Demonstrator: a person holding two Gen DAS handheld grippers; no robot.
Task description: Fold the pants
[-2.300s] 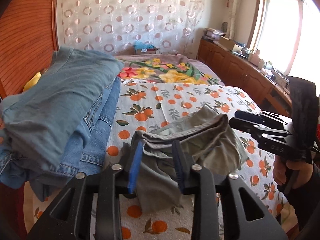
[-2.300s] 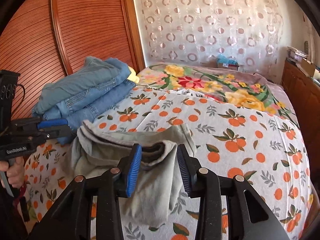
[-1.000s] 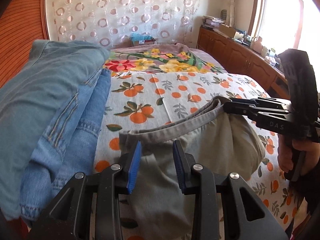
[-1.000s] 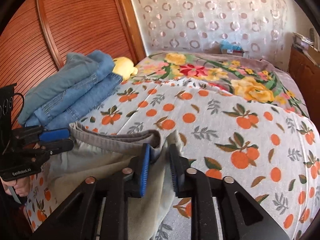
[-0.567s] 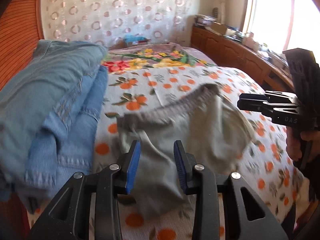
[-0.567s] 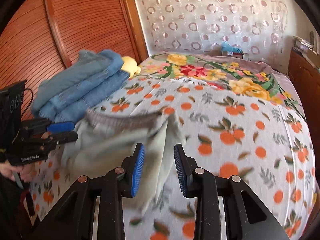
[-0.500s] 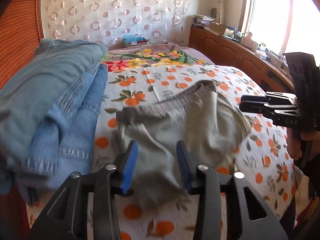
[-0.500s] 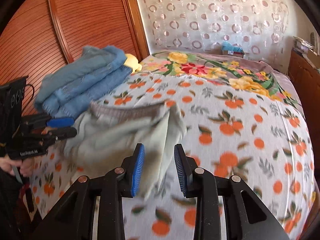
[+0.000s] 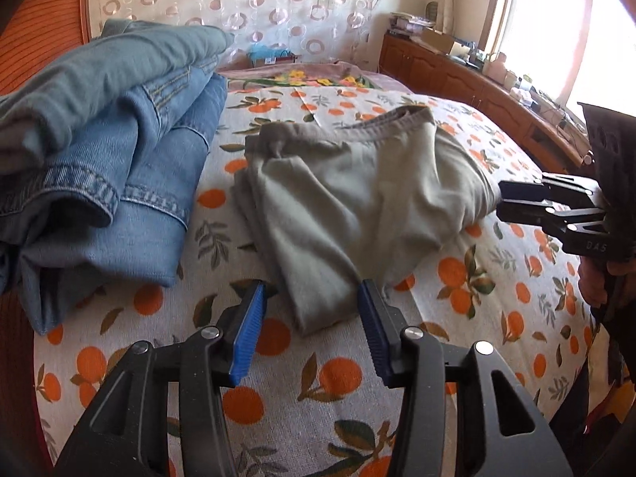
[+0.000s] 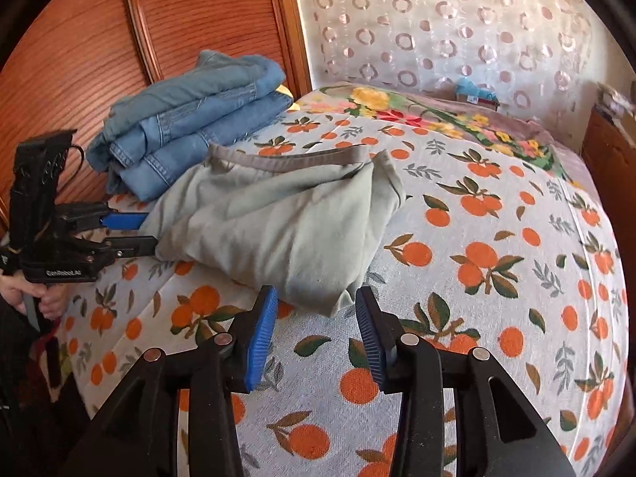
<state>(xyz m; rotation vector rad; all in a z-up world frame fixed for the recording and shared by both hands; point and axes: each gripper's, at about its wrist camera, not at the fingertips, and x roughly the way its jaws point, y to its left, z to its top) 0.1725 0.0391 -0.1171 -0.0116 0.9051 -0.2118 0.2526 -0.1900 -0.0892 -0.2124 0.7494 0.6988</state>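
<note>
- Pants (image 9: 349, 198), grey-green and folded, lay on the orange-print bed (image 9: 497, 278) beside stacked jeans (image 9: 119, 139).
- Soft, light, floppy (likely to sag); best taken at the waistband or folded edge.
- Left hand-held gripper (image 9: 308, 330) and right hand-held gripper (image 10: 314, 330) had just been opening; both stood released, holding nothing.

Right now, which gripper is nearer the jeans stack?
Left. The left gripper sits open beside the jeans stack; the right gripper, also open, is across the grey pants from it.
</note>
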